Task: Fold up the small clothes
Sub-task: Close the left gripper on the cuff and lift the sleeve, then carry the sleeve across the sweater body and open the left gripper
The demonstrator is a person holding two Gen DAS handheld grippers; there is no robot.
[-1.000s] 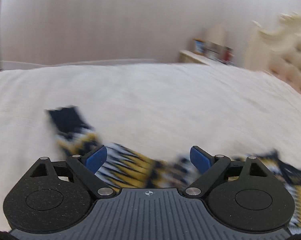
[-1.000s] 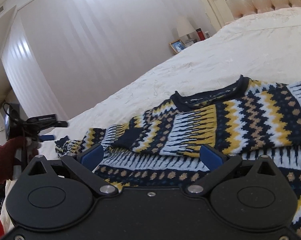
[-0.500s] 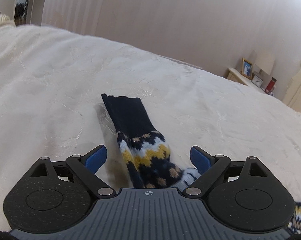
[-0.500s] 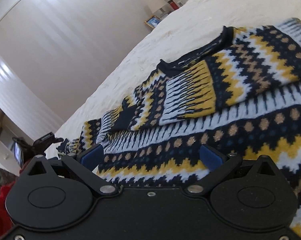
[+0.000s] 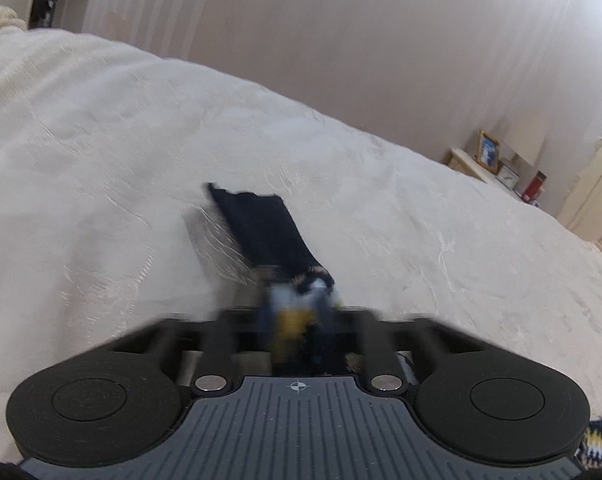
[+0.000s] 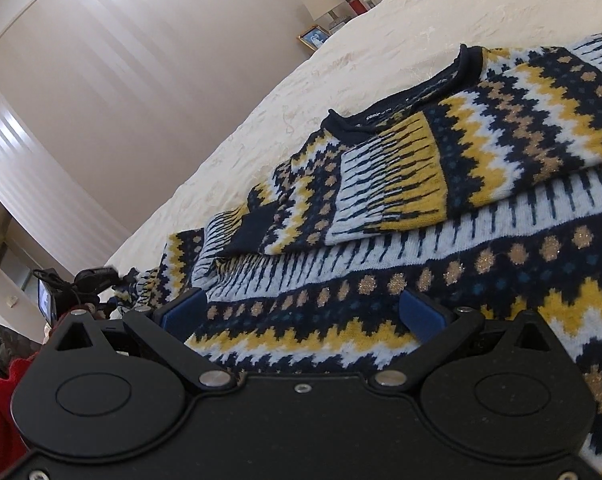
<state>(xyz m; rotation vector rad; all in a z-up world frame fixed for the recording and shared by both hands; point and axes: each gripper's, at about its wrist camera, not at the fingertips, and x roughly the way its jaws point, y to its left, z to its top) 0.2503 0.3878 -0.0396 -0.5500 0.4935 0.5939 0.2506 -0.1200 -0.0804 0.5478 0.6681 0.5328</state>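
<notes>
The left gripper (image 5: 301, 316) has its fingers closed tight on the patterned end of a knitted sleeve (image 5: 261, 232), whose dark navy cuff stretches out beyond the fingertips, flat on the cream bedspread (image 5: 101, 168). The right gripper (image 6: 301, 312) has its blue-padded fingers (image 6: 419, 316) spread wide, with the hem of the navy, yellow and white zigzag knitted sweater (image 6: 481, 168) lying between them; whether the pads touch the knit is unclear.

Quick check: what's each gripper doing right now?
Left gripper: shut on the navy-cuffed patterned knit sleeve.
Right gripper: open, holding nothing, over the navy, yellow and white knit sweater.
</notes>
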